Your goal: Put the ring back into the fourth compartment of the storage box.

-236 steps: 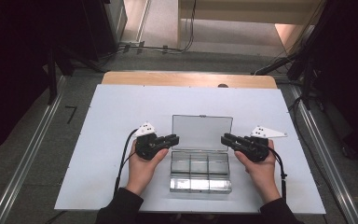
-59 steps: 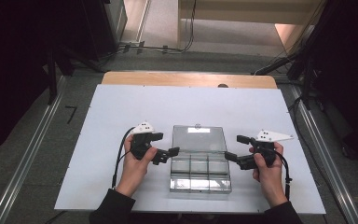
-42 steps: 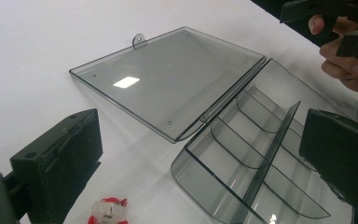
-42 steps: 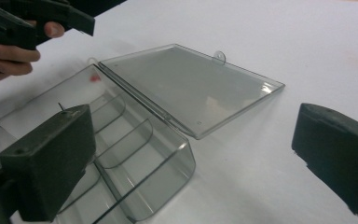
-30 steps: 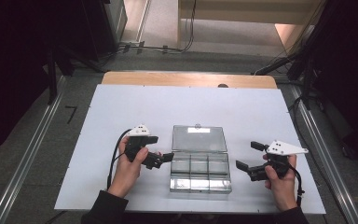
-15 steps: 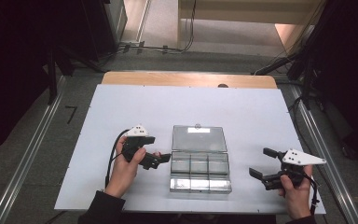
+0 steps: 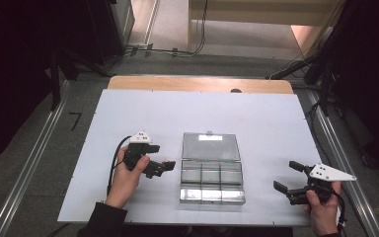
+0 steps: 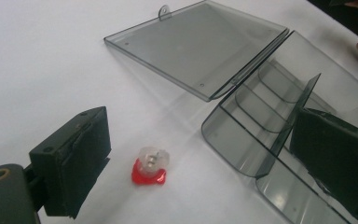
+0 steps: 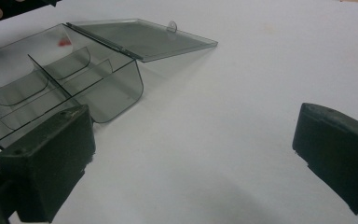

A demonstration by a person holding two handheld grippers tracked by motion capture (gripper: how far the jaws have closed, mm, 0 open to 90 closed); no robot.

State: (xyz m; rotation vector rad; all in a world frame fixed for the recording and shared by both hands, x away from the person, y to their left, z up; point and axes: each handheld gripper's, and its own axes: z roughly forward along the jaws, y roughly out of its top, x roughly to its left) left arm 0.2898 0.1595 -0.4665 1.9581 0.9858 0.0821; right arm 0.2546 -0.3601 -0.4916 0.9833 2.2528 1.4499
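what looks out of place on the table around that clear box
One thing: a small red and clear piece lies loose on the white table, outside the open clear box, between the left gripper's open jaws. The compartments I can see look empty. The lid lies flat, with no visible damage.

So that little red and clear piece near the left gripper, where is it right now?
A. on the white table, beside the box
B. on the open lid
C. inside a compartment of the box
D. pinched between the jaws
A. The small red and clear piece lies on the white table, outside the clear box, loose between the left gripper's open jaws.
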